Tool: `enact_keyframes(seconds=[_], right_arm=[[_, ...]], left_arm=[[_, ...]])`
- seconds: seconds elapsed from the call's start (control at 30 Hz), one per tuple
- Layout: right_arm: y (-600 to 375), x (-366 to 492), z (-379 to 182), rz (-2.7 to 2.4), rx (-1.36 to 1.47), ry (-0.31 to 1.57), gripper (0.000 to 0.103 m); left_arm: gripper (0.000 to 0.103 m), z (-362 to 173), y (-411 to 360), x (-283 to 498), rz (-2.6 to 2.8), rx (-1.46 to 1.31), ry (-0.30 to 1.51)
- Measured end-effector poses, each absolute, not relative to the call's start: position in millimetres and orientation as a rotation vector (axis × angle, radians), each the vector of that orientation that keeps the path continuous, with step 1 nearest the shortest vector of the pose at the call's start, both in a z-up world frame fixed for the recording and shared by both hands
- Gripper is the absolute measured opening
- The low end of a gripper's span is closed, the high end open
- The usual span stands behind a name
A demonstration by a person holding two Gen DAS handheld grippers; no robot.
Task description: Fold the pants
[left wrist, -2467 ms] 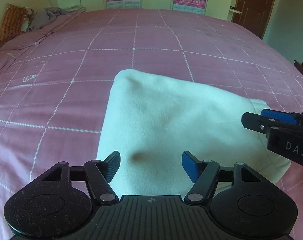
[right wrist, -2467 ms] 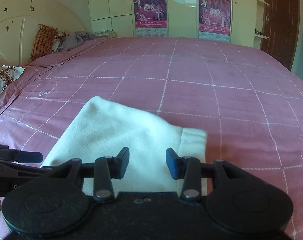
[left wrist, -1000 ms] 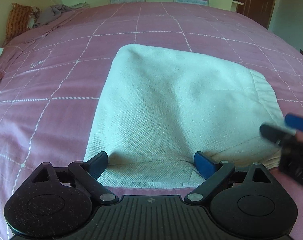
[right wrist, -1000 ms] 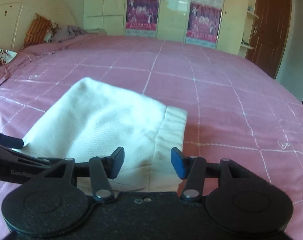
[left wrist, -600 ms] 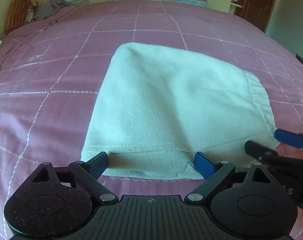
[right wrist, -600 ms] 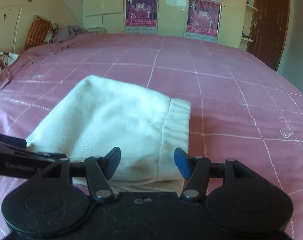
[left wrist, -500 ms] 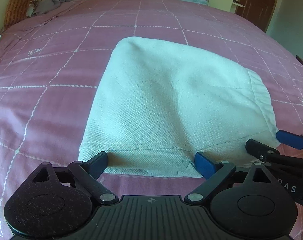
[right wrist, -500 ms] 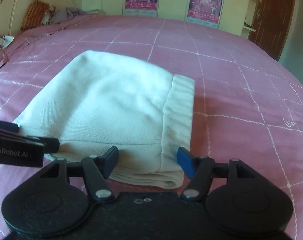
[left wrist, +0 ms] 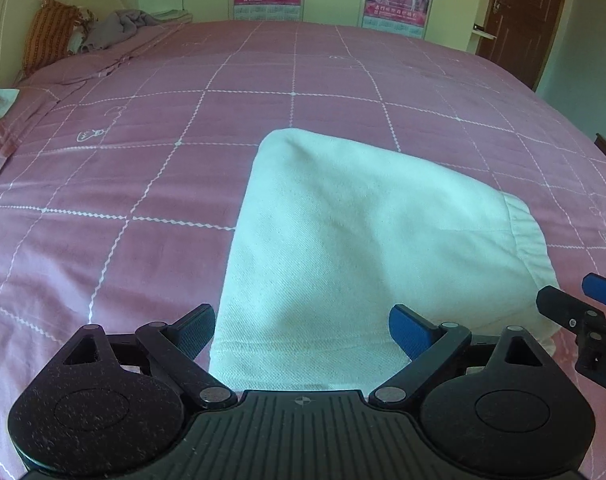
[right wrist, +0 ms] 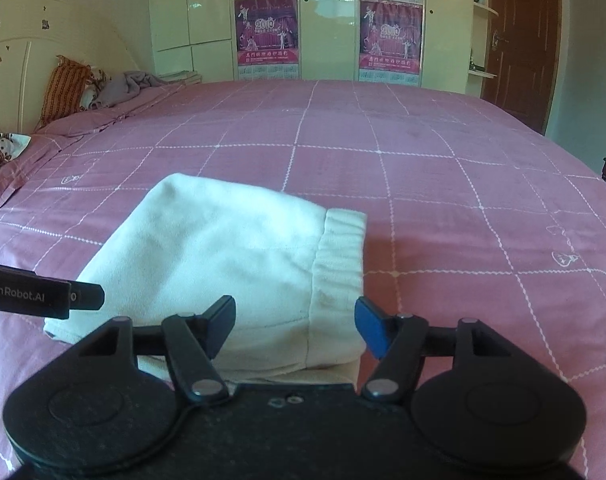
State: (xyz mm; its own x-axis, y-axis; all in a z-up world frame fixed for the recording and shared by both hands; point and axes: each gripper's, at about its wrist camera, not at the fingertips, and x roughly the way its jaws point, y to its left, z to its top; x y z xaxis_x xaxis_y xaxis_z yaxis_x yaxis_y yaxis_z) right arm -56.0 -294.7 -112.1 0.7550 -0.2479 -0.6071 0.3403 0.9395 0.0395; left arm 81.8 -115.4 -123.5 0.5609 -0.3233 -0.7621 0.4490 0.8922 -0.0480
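The white pants (left wrist: 363, 240) lie folded into a flat packet on the pink bedspread (left wrist: 143, 184). Their elastic waistband (right wrist: 341, 248) forms the right edge. My left gripper (left wrist: 303, 328) stands open over the packet's near left part, its pads clear of the cloth. My right gripper (right wrist: 295, 322) is open too, over the near right corner, with the waistband below the gap and not pinched. The right gripper (left wrist: 566, 288) also shows at the right edge of the left wrist view. A finger of the left gripper (right wrist: 83, 296) reaches in from the left of the right wrist view.
The checked bedspread (right wrist: 463, 200) spreads wide around the packet. An orange pillow (right wrist: 63, 88) and a grey heap of cloth (right wrist: 131, 84) lie at the far left by the headboard. Wardrobe doors with posters (right wrist: 267, 36) and a brown door (right wrist: 523, 40) stand behind the bed.
Both grippers have drawn up and back from the packet's near edge, which now sits under them. The right jaws have widened. The pants lie still.
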Motion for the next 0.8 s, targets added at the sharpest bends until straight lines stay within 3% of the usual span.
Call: enact_keyframes(seconds=[0.13,0.3,0.57,0.63,0.8], right_arm=[[-296,-38,-106,-0.307,0.130,0.636,0.064],[-304,-15,-107,-0.298,0.154,0.662,0.046],[-312,9,-122,-0.337,0.131,0.703,0.045],[-312,13,-143,-0.321,0.105,0.800,0.045],[-306,-3,-133,-0.307,0.105,0.739,0.046]], left_arm=[[0.093,-120,-130,100,-0.464,0.186,0.843],[0.093,-121,-146,121,-0.458,0.183,0.849],[0.093,-172,-155,125,-0.437,0.231,0.926],[0.093,-171,-155,119,-0.440,0.245,0.915],[0.093,-161,-152,114,-0.441,0.246,0.905]])
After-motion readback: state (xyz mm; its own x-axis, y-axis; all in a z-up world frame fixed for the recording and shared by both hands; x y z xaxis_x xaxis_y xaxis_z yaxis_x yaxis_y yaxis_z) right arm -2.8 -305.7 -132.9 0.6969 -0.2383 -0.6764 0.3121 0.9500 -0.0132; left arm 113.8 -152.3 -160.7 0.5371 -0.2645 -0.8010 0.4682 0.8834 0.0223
